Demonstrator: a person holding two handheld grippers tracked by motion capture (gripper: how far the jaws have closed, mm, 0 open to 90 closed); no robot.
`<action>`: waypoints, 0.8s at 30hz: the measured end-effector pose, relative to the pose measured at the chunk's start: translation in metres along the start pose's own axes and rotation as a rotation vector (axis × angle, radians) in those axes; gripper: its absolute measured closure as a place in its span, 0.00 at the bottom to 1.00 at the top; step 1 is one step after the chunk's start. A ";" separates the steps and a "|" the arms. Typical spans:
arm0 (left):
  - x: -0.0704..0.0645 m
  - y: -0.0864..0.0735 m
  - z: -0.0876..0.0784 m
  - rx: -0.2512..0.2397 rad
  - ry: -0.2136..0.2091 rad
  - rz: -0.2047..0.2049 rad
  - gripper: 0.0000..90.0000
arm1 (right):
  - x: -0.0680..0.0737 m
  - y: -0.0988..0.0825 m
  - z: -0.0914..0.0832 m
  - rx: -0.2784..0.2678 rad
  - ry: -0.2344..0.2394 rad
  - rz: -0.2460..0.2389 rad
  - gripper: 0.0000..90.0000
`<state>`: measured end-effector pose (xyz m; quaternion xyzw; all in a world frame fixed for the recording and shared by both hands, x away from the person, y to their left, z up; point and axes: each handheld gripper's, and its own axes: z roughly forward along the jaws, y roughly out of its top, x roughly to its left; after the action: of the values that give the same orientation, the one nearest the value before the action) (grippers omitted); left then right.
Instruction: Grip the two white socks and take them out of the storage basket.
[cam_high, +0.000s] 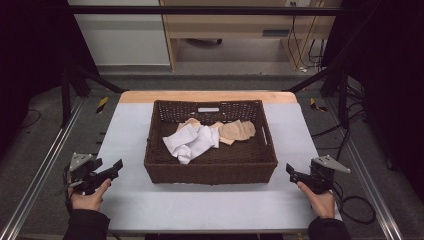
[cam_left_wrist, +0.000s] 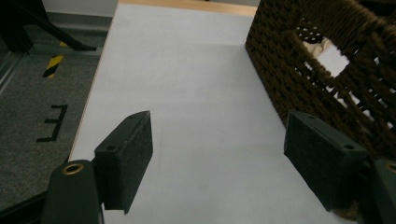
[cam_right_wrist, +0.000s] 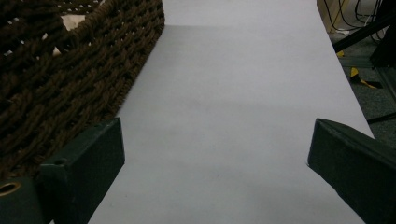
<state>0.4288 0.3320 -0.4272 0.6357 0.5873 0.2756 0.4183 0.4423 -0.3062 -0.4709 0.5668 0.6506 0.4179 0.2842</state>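
Resting at the near corners of the table (cam_high: 125, 200), the left gripper (cam_high: 118, 165) and the right gripper (cam_high: 289, 169) flank a dark woven basket (cam_high: 210, 170), each with jaws spread wide and nothing between them; the gripper views show bare tabletop in both gaps. The basket sits mid-table, and inside it lie a crumpled white cloth (cam_high: 190, 142) toward the left and a beige cloth (cam_high: 237, 131) behind it toward the far right, touching one another.

Both cloths look light, soft and limp, so they would likely sag and drape when lifted and offer no stiff edge. A raised fold on top of the white cloth seems the best place to pinch, since a shallow nip could slip off thin fabric. The basket's weave is rough and could snag a jaw or a thread; its walls call for a reach from above.

The table's surface is pale, smooth and flat, with a wooden strip along the far edge. Around it stand dark frame rails, grey carpeted floor with yellow-black tape marks, cables at the right, and a wooden desk beyond.
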 end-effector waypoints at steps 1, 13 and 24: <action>-0.001 0.002 -0.001 -0.004 -0.001 0.002 0.26 | 0.000 0.000 -0.001 -0.005 -0.007 -0.006 0.06; -0.018 0.023 -0.017 -0.071 -0.042 0.006 0.29 | 0.003 -0.001 -0.001 0.022 -0.036 -0.068 0.07; -0.030 0.043 -0.026 -0.105 -0.073 0.034 0.30 | 0.004 -0.001 -0.001 0.023 -0.029 -0.070 0.08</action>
<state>0.4248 0.3096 -0.3731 0.6325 0.5453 0.2897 0.4677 0.4398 -0.3030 -0.4710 0.5529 0.6705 0.3921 0.3015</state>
